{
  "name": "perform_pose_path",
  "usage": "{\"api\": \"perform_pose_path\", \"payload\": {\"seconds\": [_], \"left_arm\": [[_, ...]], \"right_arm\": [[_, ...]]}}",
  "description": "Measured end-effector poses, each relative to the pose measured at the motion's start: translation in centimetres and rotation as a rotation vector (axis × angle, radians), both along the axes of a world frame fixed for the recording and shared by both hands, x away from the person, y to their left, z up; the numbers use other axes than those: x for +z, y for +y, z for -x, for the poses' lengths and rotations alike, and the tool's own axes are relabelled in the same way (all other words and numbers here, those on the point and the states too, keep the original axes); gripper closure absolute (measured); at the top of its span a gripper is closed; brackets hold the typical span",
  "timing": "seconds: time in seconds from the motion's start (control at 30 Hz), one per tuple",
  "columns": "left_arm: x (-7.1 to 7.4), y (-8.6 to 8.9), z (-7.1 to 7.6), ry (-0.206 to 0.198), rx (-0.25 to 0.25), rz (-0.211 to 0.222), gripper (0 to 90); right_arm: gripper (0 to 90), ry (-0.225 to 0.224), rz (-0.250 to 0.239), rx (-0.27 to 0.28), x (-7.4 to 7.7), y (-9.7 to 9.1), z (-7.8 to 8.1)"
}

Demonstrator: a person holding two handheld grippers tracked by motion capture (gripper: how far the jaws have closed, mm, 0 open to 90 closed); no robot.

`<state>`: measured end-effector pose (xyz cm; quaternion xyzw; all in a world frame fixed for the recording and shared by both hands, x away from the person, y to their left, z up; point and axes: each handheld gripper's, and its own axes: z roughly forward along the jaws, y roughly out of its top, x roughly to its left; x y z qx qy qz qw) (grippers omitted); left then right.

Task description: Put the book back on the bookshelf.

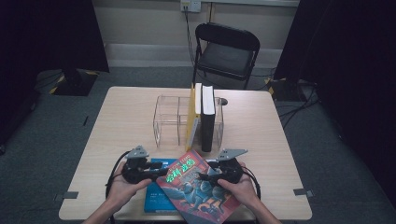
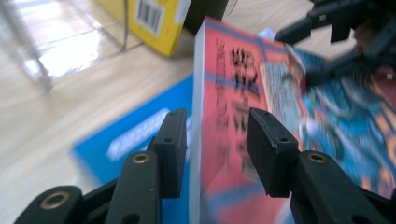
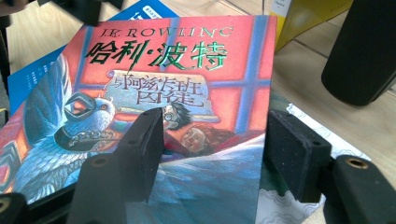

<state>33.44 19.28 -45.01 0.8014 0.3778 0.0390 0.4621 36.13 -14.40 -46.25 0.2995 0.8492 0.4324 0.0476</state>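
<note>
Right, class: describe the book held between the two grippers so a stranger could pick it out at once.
Start at the pale wooden table and the clear plastic book rack at its middle. At the near edge, in front of the rack, lies a red paperback with a blue winged creature on its cover. Unlike the flat blue book beneath it, it lies askew, with green lettering.

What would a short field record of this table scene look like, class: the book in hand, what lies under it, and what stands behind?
Held item: red illustrated paperback book, tilted
Left hand-held gripper: jaws either side of the book's spine edge
Right hand-held gripper: jaws around the book's opposite edge
Underneath: flat blue book
Behind: clear acrylic rack holding upright yellow book and black book
</note>
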Motion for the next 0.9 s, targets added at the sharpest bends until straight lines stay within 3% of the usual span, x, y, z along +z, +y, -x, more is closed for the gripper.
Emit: {"api": "perform_pose_path", "payload": {"seconds": [0.17,0.33,0.5,0.67,0.9], "left_arm": [[-0.5,1.6,1.0,0.014,-0.005,-0.021,58.4],[-0.9,1.8,1.1,0.019,-0.019,-0.032,57.1],[-1.3,1.5,1.9,0.017,-0.044,-0.092,56.2],[-1.6,1.6,1.7,0.018,-0.036,-0.050,54.8],[-1.5,1.1,1.5,-0.019,-0.020,-0.089,54.5]], "right_arm": [[37.8,0.002,-0.002,0.000,0.0,0.0,0.0],[37.9,-0.011,0.004,0.001,0.0,0.0,0.1],[37.9,-0.006,-0.001,-0.005,0.0,-0.1,0.1],[40.0,0.013,-0.012,-0.011,0.0,-0.3,0.1],[39.8,-0.005,0.015,-0.029,0.2,-0.4,0.6]]}}
